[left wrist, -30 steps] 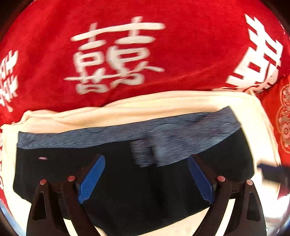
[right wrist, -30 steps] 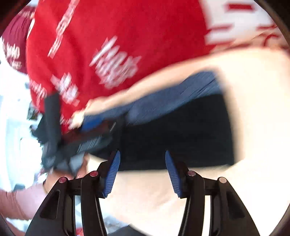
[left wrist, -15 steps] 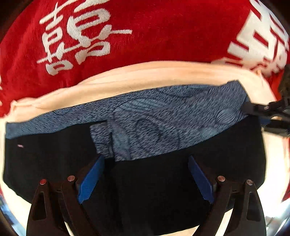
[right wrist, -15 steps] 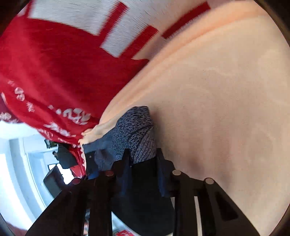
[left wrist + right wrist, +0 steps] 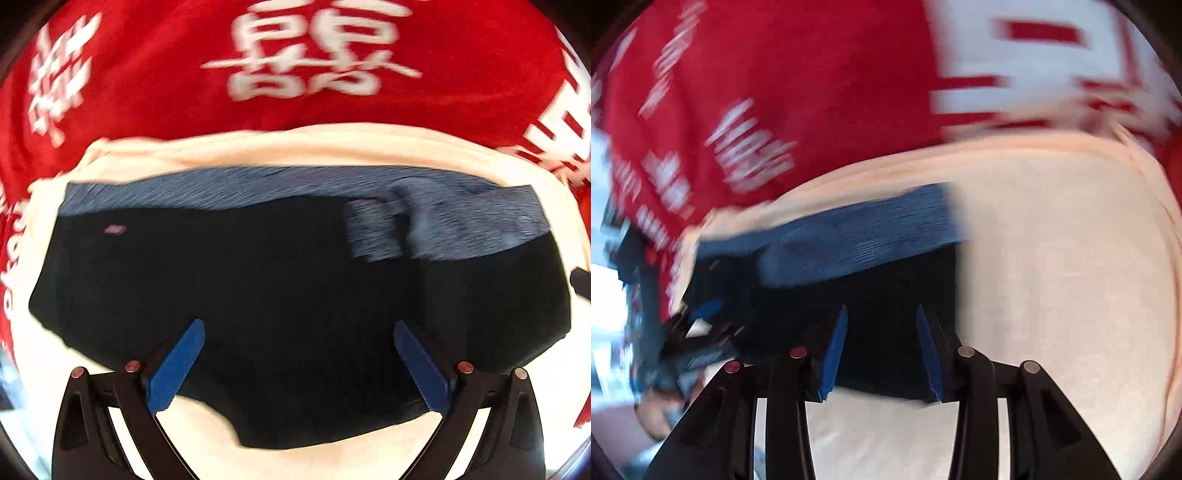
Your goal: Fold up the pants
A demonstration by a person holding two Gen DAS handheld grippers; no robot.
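The pants (image 5: 280, 288) are black with a blue-grey heathered waistband (image 5: 258, 192) and lie folded on a cream cloth (image 5: 295, 147). My left gripper (image 5: 297, 332) is open and empty, hovering over the black fabric near its front edge. In the right wrist view the pants (image 5: 897, 280) lie left of centre with the waistband (image 5: 857, 236) at the far side. My right gripper (image 5: 881, 317) is open with a narrow gap, empty, over the pants' right front part. The right gripper's edge shows at the far right of the left wrist view (image 5: 581, 282).
A red blanket with white characters (image 5: 295, 55) lies under the cream cloth and fills the far side. In the right wrist view, the cream cloth (image 5: 1071, 277) stretches to the right, and the left gripper with the person's hand (image 5: 665, 369) sits at the left edge.
My right gripper let go of the waistband corner it pinched half a second ago and pulled back, now open. The waistband lies flatter. The left gripper shifted left and back.
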